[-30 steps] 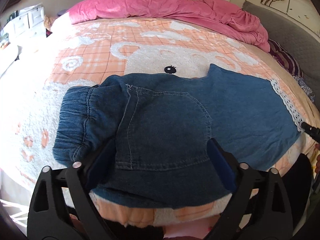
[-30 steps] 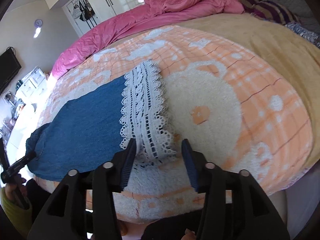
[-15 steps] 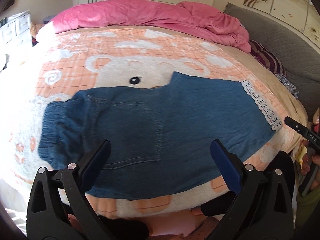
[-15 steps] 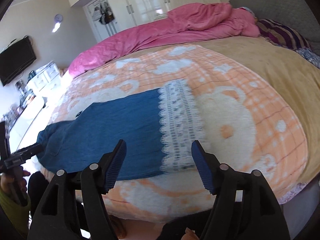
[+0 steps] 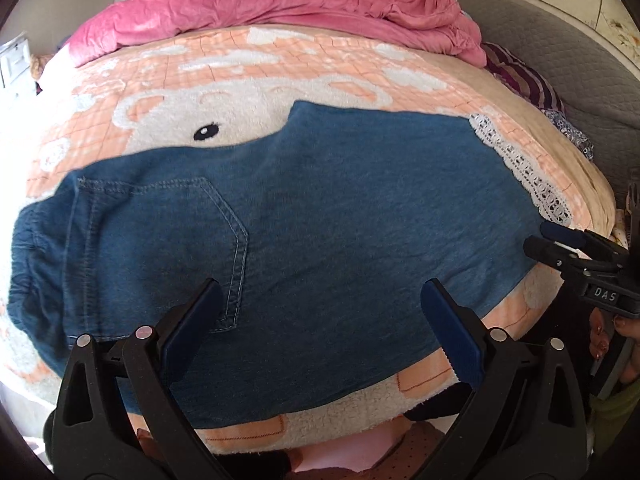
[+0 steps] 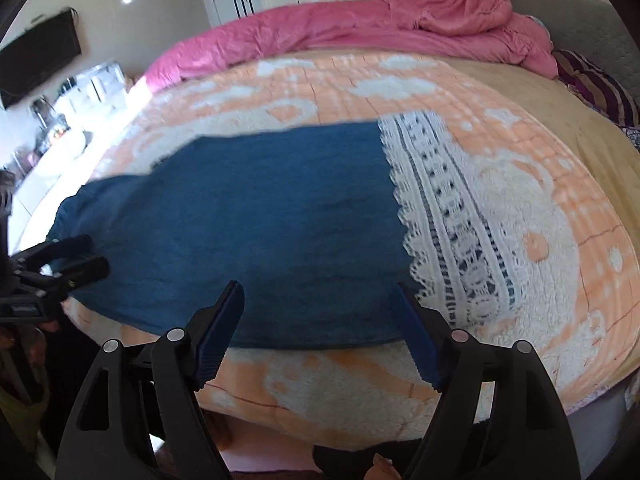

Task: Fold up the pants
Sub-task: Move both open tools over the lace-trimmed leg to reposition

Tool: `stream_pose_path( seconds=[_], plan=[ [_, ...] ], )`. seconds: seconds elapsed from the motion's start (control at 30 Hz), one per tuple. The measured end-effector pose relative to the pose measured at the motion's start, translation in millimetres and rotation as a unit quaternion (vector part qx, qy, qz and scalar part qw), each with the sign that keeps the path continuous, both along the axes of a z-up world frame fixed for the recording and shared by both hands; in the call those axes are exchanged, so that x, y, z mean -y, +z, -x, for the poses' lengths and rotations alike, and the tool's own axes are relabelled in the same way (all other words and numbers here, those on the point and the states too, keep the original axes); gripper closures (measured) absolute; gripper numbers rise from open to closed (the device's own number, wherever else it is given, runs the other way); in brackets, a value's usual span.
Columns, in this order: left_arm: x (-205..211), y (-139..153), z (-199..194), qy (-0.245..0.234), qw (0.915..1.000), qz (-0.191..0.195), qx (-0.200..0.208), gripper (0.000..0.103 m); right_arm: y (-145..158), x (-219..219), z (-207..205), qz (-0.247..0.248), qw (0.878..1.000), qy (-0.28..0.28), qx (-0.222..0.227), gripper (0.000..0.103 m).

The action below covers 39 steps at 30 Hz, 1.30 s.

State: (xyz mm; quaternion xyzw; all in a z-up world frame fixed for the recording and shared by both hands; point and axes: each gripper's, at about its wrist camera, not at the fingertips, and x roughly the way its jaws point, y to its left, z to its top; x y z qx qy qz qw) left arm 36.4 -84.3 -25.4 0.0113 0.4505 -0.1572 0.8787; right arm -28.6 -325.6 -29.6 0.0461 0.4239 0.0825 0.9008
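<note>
We count one pair of denim pants (image 5: 320, 220) on the bed, with one stitched back pocket (image 5: 160, 248) showing and one white lace hem band (image 6: 448, 232). We count two grippers: the left gripper (image 5: 320, 336) and the right gripper (image 6: 320, 332), each with two blue-padded fingers. We count one peach-and-white fleece blanket (image 5: 248, 80), one pink duvet (image 5: 280, 4), one striped cushion (image 5: 524, 80) and one wall-mounted television (image 6: 38, 60).

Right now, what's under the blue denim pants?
The blue denim pants lie flat on a peach-and-white fleece bear blanket. One bear eye shows past the far edge; the rest of the print beneath the denim is covered.
</note>
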Motion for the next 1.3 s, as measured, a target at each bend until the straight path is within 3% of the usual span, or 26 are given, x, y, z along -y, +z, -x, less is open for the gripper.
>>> stream_pose_path(
  seconds=[0.23, 0.37, 0.5, 0.87, 1.13, 1.3],
  plan=[
    [7.8, -14.3, 3.9, 0.003, 0.9992, -0.039, 0.012, 0.009, -5.1, 4.8, 5.9, -0.030, 0.999, 0.005, 0.024, 0.022],
    [13.4, 5.8, 11.6, -0.015, 0.9996, -0.018, 0.014, 0.009, 10.7, 21.8, 21.8, -0.067, 0.996, -0.015, 0.061, 0.022],
    [28.4, 26.2, 14.5, -0.034, 0.9987, -0.014, 0.034, 0.009, 20.6, 52.4, 34.6, -0.093, 0.989, -0.072, 0.084, 0.020],
    [101.6, 51.9, -19.6, -0.107, 0.9931, -0.027, 0.039, 0.009, 12.1, 100.0, 40.8, -0.130, 0.979, -0.139, 0.078, 0.017],
    [154.3, 57.2, -57.8, -0.149, 0.9880, -0.031, 0.027, 0.009, 1.6, 104.0, 33.7, -0.145, 0.978, -0.133, 0.065, 0.017],
    [184.4, 53.4, -89.7, -0.170, 0.9833, -0.059, 0.026, 0.009, -4.0, 101.0, 24.8, -0.152, 0.978, -0.129, 0.060, 0.017]
  ],
)
